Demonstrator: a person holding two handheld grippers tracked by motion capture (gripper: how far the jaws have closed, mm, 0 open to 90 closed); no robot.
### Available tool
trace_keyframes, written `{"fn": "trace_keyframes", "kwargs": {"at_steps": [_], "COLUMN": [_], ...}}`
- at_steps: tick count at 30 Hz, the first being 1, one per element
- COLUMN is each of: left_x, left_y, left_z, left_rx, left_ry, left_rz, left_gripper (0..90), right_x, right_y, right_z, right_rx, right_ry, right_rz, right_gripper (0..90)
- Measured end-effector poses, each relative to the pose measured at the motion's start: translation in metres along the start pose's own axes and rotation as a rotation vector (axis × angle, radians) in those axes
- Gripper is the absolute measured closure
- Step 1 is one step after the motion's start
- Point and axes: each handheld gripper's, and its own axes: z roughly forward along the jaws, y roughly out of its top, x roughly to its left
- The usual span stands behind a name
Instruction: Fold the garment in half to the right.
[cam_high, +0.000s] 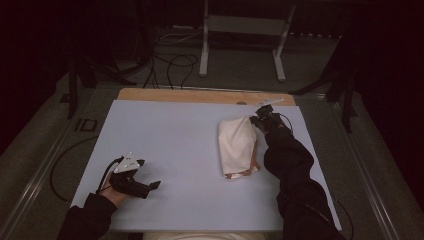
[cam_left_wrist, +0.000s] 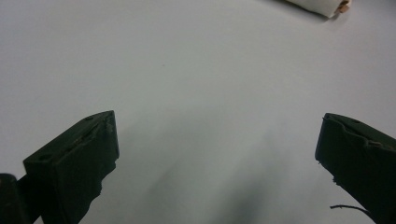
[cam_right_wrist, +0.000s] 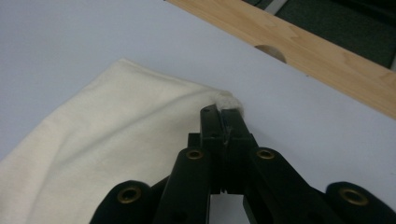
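A folded cream cloth (cam_high: 237, 145) lies on the right half of the pale table (cam_high: 170, 145), with an orange-brown edge at its near end. My right gripper (cam_high: 256, 120) sits at the cloth's far right corner. In the right gripper view the cloth (cam_right_wrist: 107, 140) spreads to the left and my right gripper (cam_right_wrist: 221, 110) is shut on its corner, the fabric bunching just past the tips. My left gripper (cam_high: 149, 175) rests low near the table's front left, well away from the cloth. Its jaws stand wide apart in the left gripper view, my left gripper (cam_left_wrist: 217, 140) holding nothing.
A wooden strip (cam_high: 200, 95) with a notch runs along the table's far edge. Beyond it stand a metal frame's legs (cam_high: 204, 50) and loose cables (cam_high: 170, 65) on the floor. A cable (cam_high: 60, 165) trails off the table's left side.
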Motion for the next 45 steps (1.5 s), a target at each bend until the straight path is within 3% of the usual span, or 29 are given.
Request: {"fn": "trace_keyframes", "kwargs": {"at_steps": [5,13,23,30,34,39,45], "left_x": [0.0,0.001,0.002,0.002,0.002,0.002,0.001], "left_y": [0.0,0.0,-0.001,-0.001,-0.001,-0.001,-0.001], "left_z": [0.001,0.001,0.002,0.001,0.001,0.001,0.001], "left_rx": [0.001,-0.001,-0.001,-0.003,-0.005,-0.005,-0.001], "left_ry": [0.007,0.019,0.025,0.024,0.029,0.028,0.032], "left_rz": [0.004,-0.002,-0.001,0.0,0.002,0.0,0.007], "left_gripper": [0.1,0.1,0.0,0.1,0.1,0.1,0.1], "right_x": [-0.006,-0.018,-0.017,-0.017,-0.018,-0.02,-0.008], "right_y": [-0.005,-0.023,-0.036,-0.038,-0.038,-0.034,-0.033], "right_z": [0.001,0.018,0.038,0.039,0.037,0.026,0.011], "right_rx": [0.022,0.101,0.162,0.161,0.161,0.126,0.093], "right_ry": [-0.008,-0.039,-0.048,-0.05,-0.051,-0.051,-0.021], "right_rz": [0.012,0.054,0.058,0.066,0.067,0.069,0.047], "right_gripper": [90.0,89.9,89.3,88.8,81.9,73.4,73.1]}}
